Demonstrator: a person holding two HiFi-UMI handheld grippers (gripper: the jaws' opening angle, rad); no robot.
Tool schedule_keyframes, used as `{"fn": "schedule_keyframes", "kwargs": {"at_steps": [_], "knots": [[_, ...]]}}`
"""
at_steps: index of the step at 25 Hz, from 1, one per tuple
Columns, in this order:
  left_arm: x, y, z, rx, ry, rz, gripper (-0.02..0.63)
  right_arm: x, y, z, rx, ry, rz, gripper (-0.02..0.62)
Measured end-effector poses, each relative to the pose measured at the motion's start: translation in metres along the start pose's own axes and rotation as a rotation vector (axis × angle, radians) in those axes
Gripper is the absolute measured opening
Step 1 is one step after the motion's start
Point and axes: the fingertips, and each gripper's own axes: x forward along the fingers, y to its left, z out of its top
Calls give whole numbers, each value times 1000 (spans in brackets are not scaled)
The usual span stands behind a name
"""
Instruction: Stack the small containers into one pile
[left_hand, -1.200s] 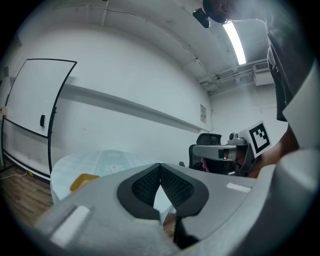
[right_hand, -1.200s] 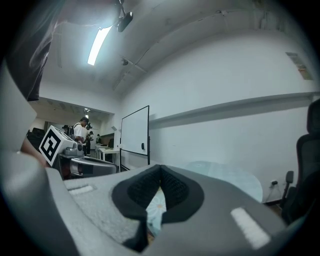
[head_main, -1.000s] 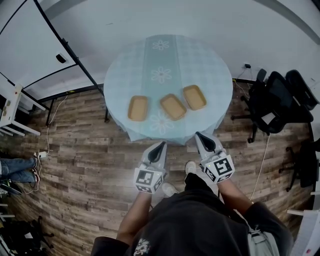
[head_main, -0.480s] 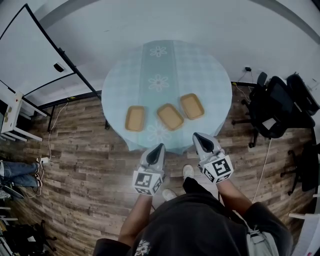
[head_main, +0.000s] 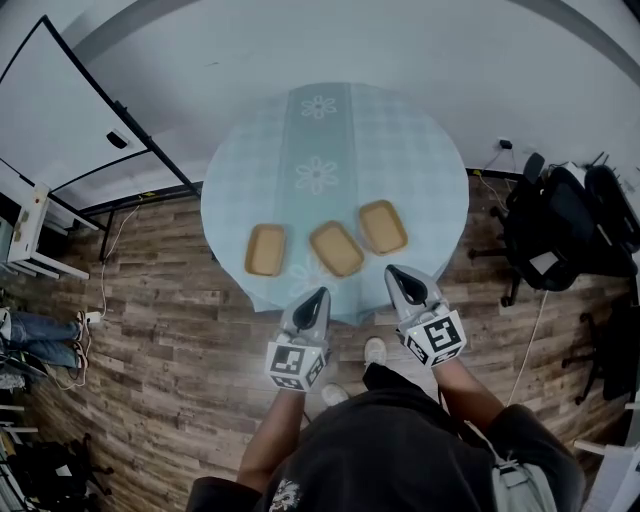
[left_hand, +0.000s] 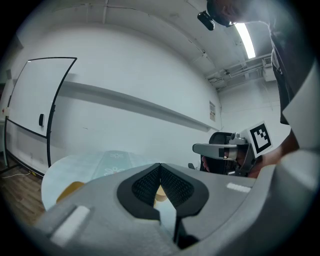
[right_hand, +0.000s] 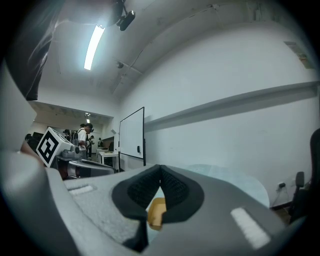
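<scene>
The left hand-held gripper (head_main: 321, 292) has its jaws pressed together with nothing clamped between them, as the left gripper view (left_hand: 160, 166) shows: the dark pads meet in a closed seam. The right hand-held gripper (head_main: 391, 270) is likewise closed and empty, its pads meeting in the right gripper view (right_hand: 160, 167). Both point roughly level toward the round tabletop (head_main: 410, 150), and in the head view their tips sit at its near edge, side by side and apart from each other. Just ahead of the left hand-held gripper's tip, slightly toward the right one, lies the middle container (head_main: 336, 248), a shallow tan tray; a sliver of tan shows below the closed pads in the left gripper view (left_hand: 160, 192). Ahead of that gripper and off to its left lies the left container (head_main: 265, 249), also seen low at the left of its own view (left_hand: 70, 190). Just ahead of the right hand-held gripper's tip lies the right container (head_main: 383, 226), turned at a slant; a tan tray shows beneath its pads in its own view (right_hand: 157, 210). The three containers lie in a row near the tabletop's near edge, each apart from the others and none stacked. Beyond the tabletop to the left stands a whiteboard (head_main: 60, 120), and well off to the right of the right hand-held gripper are dark office chairs (head_main: 550, 215) on the wood floor (head_main: 150, 330).
</scene>
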Motion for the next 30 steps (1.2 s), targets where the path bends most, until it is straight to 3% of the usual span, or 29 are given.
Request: {"fn": "schedule_keyframes", "kwargs": {"at_steps": [18,30], "knots": [[89,4,9,25,9,78,5,39,-88,4,4,-13,73,2],[115,6,1,27,18,83,5,42,-114,-8,2,-7,74,2]]}}
